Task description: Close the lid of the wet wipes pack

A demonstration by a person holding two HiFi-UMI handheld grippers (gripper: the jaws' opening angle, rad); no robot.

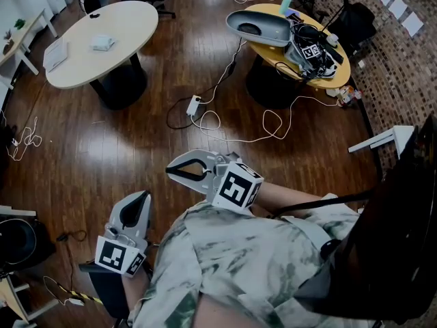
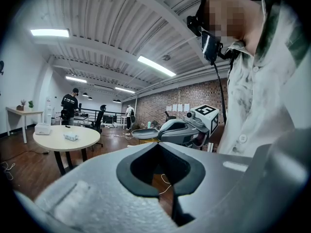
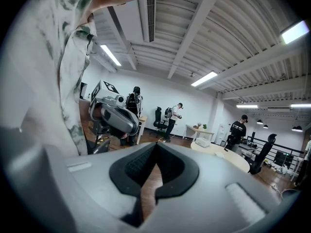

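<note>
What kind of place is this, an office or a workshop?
Most likely an open-plan office used as a lab or workshop. A round white table stands on a wooden floor, and loose cables trail across that floor. An office chair and a brick wall show further back.

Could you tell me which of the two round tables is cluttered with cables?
The yellow table, upper right in the head view; the cream table at upper left is nearly bare.

No words or numbers are legible; the cube (image 1: 237, 187) on the right gripper (image 1: 171, 172) bears only black-and-white square markers.
</note>
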